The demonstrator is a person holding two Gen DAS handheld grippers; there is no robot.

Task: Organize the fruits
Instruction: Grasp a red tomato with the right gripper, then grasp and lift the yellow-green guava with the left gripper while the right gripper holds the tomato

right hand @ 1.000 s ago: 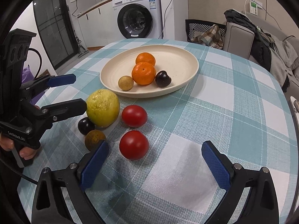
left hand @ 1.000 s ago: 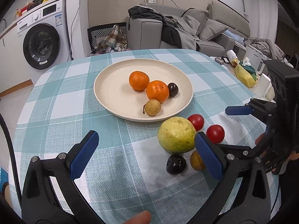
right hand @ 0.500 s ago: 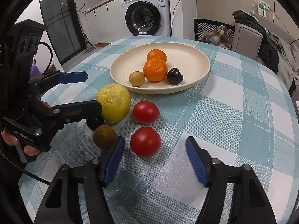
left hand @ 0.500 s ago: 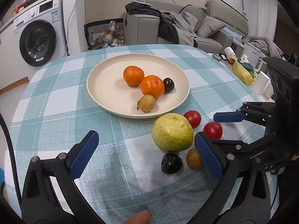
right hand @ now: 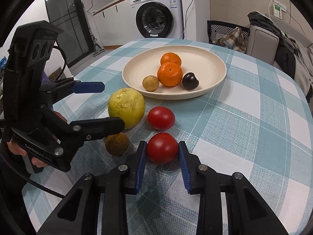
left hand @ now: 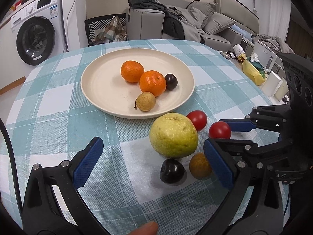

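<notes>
My right gripper is closing, and its blue pads touch both sides of the near red tomato on the checked cloth. A second red tomato lies just beyond it. My left gripper stands open and low over the cloth. The yellow-green guava, a dark plum and a brown fruit lie inside its right finger. The cream plate holds two oranges, a dark plum and a small tan fruit.
The round table has a teal checked cloth. A person's hand holds the left gripper's handle. Past the table's right edge stand a yellow bag and white boxes. A washing machine and a sofa stand behind.
The right gripper's jaws have come in from wide open onto the near red tomato. The left gripper stays open and has edged closer to the fruit.
</notes>
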